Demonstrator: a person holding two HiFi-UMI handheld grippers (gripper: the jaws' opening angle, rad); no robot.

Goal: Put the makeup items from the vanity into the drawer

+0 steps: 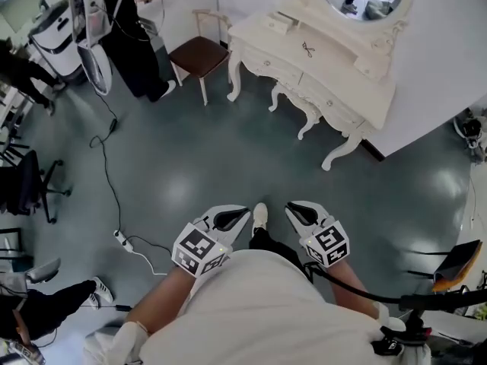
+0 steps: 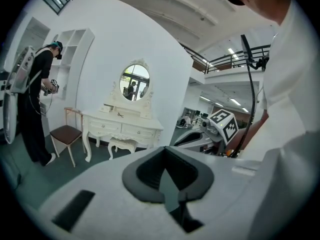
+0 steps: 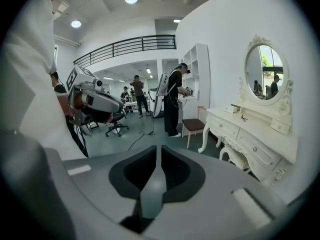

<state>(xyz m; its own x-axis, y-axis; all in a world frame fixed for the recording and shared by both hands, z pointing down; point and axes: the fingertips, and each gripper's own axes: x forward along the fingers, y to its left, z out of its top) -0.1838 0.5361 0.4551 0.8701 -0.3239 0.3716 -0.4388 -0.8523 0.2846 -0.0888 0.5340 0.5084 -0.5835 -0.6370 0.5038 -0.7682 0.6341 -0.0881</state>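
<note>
2 tools (left, right), jaws apart, vanity ahead

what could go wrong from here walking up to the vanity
The cable lying to the left could catch a foot. The stool tucked under the vanity may get in the way of reaching the drawers. The small dark item on top looks thin, so a grip might slip.
</note>
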